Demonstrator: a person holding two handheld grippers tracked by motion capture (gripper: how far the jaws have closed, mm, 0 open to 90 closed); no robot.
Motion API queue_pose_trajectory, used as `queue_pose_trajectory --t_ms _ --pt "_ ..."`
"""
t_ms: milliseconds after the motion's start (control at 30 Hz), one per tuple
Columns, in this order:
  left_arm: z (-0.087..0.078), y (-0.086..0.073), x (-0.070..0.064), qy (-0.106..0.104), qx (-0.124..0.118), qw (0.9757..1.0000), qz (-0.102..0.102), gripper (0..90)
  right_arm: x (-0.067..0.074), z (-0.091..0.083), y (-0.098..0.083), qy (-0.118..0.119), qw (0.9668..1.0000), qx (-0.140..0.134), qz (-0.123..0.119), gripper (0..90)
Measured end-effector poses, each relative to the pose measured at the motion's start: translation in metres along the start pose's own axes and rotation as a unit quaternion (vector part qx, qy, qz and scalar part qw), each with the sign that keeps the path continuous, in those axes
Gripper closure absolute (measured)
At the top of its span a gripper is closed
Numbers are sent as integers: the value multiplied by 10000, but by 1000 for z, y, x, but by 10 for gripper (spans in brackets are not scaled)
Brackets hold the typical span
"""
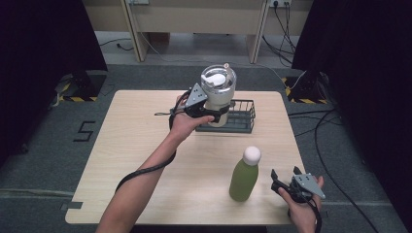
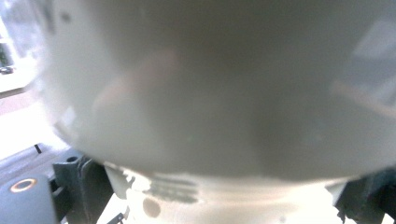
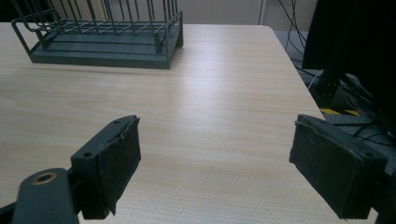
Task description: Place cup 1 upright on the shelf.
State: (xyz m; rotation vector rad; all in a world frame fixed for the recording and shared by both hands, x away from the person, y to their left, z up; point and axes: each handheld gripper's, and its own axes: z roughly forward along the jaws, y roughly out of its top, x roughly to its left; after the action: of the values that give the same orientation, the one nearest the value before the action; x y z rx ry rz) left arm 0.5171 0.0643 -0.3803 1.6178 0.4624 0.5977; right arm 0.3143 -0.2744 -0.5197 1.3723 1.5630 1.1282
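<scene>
Cream tumbler (image 1: 217, 92), clear-lidded, clamped in left hand-held gripper (image 1: 210, 114) over wire basket (image 1: 244, 119); right hand-held gripper (image 1: 283, 180) open.

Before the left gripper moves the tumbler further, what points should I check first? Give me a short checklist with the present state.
1. Left gripper closed on the cream tumbler: ok.
2. Tumbler upright: ok.
3. Tumbler lid on: ok; sealed: cannot tell.
4. Tumbler bottom clear of the wire rack: cannot tell.
5. Green bottle standing away from the rack: ok.
6. Right gripper open, holding nothing, beside the bottle: ok.
</scene>
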Motion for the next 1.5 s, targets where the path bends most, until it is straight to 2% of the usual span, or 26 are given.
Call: queue_pose_trajectory --t_ms 333,367,433,533,633,667,733,767,1200,1267,1300,1500 --pt "4 7 3 17 -19 10000 51 91 0 0 0 1 10000 -8 17 159" --pt "5 7 1 -57 13 10000 -71 91 0 0 0 6 10000 -8 16 159" --pt "5 9 2 -53 17 10000 -55 91 0 0 0 8 10000 -5 16 159" --pt "7 11 5 45 -17 10000 67 91 0 0 0 10 10000 -7 15 159" --pt "8 13 6 52 -17 10000 44 91 0 0 0 12 10000 2 -14 159" --pt "8 12 4 -18 14 10000 -63 91 0 0 0 14 10000 5 -13 159" --pt "9 13 5 -3 14 10000 -69 92 0 0 0 15 10000 6 -2 159" --pt "10 14 7 72 -12 10000 7 92 0 0 0 14 10000 7 10 159" --pt "15 16 12 146 39 9999 32 91 0 0 0 23 10000 21 -15 159" --pt "17 15 11 114 111 9998 -150 91 0 0 0 22 10000 19 -14 159" --pt "18 16 13 127 74 9999 -45 91 0 0 0 22 10000 19 -8 159" --pt "21 15 18 185 102 9997 -84 91 0 0 0 29 10000 21 -6 159"
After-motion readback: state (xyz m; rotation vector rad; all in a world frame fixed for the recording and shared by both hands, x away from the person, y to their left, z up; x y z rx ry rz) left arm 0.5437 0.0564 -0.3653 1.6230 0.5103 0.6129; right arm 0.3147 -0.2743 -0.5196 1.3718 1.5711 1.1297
